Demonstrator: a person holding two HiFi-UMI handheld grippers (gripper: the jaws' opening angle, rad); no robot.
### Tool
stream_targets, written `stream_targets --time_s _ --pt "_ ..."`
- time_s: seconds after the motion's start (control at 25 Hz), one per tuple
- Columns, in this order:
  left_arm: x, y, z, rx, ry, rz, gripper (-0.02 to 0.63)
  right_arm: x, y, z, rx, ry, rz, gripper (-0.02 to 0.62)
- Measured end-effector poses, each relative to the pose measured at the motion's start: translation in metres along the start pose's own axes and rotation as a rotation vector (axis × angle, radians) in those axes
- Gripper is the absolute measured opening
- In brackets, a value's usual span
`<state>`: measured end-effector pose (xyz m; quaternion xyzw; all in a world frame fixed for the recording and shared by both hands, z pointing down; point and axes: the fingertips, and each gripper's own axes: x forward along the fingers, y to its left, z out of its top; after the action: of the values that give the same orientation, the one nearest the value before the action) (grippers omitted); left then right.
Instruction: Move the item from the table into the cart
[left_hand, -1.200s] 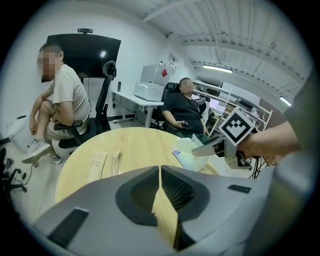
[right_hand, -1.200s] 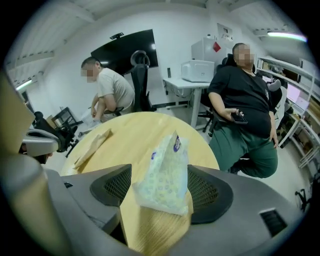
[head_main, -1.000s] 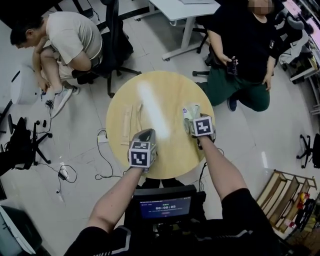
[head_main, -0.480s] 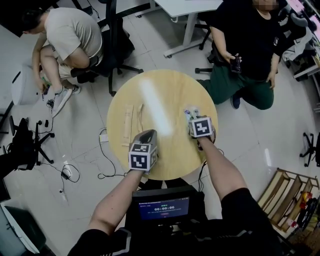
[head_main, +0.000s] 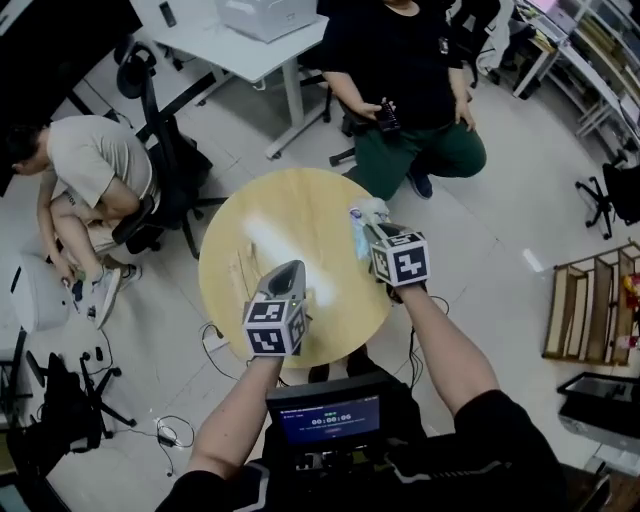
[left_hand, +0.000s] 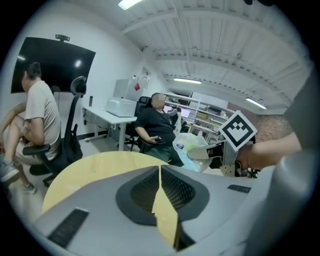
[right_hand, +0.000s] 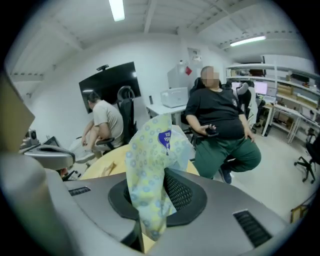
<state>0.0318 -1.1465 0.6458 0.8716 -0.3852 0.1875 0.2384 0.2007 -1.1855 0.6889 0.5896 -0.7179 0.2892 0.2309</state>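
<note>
The right gripper (head_main: 368, 232) had its jaws closing on a soft, crinkly plastic packet (right_hand: 150, 165), pale yellow-green with blue dots and a dark blue label. The packet was squeezed thin between the jaws, and most of it stuck up and flopped over them. It was in that gripper, by the far right edge of the round, pale yellow wooden bench (head_main: 300, 210), and looked to be lifted off it.

The left gripper (head_main: 288, 275) had its jaws pressed together with nothing in them. It hung over the near side of the bench.

The packet was soft and slippery, so it could have slid out of the pinch. The jaws held only its lower part, so a fast swing could have made the loose top flap and pull it free. It would then have dropped on the floor.

A person in a dark top and green trousers (head_main: 410, 90) sat very near that side of the bench. A wide swing could have bumped them.

No cart could be picked out for sure, so the carry could have gone the wrong way.
</note>
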Motion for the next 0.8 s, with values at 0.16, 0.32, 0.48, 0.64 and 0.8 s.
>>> stream_targets --time_s 0.16,0.32,0.48,0.64,0.8 --pt "-0.061 -0.045 0.024 0.133 -0.108 -0.163 0.014 -0.123 0.031 0.005 0.063 -0.179 -0.098 0.037" --pt "-0.132 -0.101 0.052 0.205 -0.2 -0.289 0.0 -0.262 0.066 -0.003 0.104 -0.323 -0.196 0.037" --pt "-0.179 -0.222 0.058 0.258 -0.248 -0.476 0.0 -0.423 0.058 -0.04 0.133 -0.459 -0.343 0.037" --pt "-0.244 -0.397 0.003 0.307 -0.238 -0.704 0.0 -0.598 0.036 -0.14 0.171 -0.532 -0.499 0.037" --pt "-0.32 -0.557 -0.07 0.399 -0.238 -0.864 0.0 -0.759 0.029 -0.257 0.226 -0.585 -0.64 0.038"
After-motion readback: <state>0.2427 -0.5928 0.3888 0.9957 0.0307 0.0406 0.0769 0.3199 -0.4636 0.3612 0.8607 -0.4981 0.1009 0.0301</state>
